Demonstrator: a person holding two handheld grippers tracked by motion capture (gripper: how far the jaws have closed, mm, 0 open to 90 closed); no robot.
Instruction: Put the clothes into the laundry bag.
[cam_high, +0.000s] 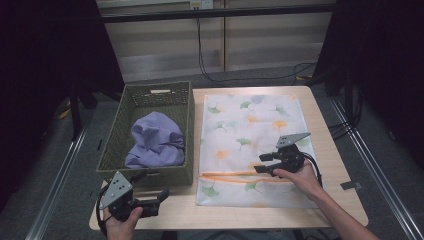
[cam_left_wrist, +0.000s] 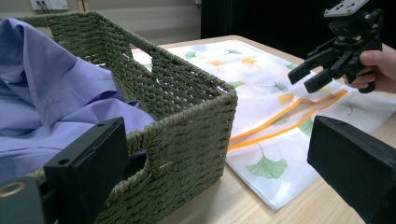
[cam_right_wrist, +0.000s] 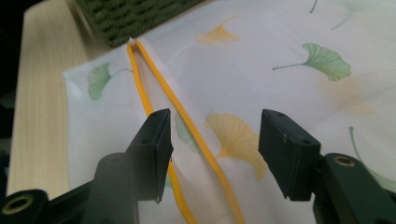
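Over bag (cam_high: 252, 135) on table (cam_high: 330, 150): right gripper (cam_high: 261, 164), jaws apart, nothing clamped, straddling orange zip (cam_right_wrist: 184, 122) near bag's front edge. Beside basket's (cam_high: 112, 145) front corner: left gripper (cam_high: 150, 186), jaws wide apart, empty. Inside basket: purple shirt (cam_high: 156, 140), crumpled.

Right gripper (cam_right_wrist: 212, 154) hovers w/ jaws apart over a white mesh bag (cam_right_wrist: 261, 60) printed w/ ginkgo leaves, its orange zipper (cam_right_wrist: 187, 123) running between them. Bag's corner lies nr the desk (cam_right_wrist: 42, 84) edge; green woven basket (cam_right_wrist: 126, 18) just beyond.
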